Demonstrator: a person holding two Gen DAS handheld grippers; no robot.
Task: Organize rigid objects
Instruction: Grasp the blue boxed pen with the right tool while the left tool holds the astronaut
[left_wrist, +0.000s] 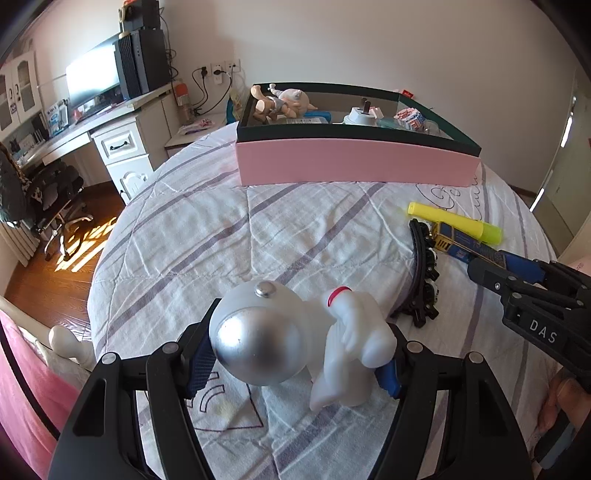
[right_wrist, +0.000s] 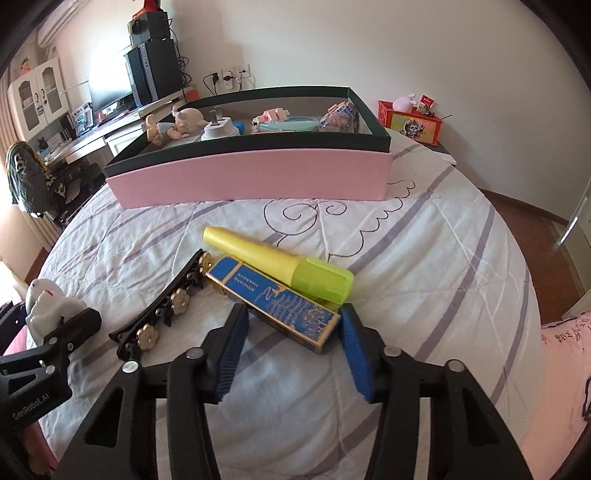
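- My left tongs (left_wrist: 295, 365) hold the astronaut figure (left_wrist: 303, 339), one pad on the silver helmet and one on the white body; it seems lifted a little above the bed (left_wrist: 192, 236).
- To do this step well, I judge I should carry the figure toward 12 o'clock, over the near wall of the pink box (left_wrist: 354, 162), and release it low in a free place, because the round helmet may slip.
- My right tongs (right_wrist: 291, 350) are narrowed around the near end of the blue carton (right_wrist: 273, 302); I cannot tell if the pads already press it.
- The carton lies at 12 o'clock from these tongs, touching the yellow highlighter (right_wrist: 280, 262); the black hair clip (right_wrist: 166, 306) lies at 10 o'clock.
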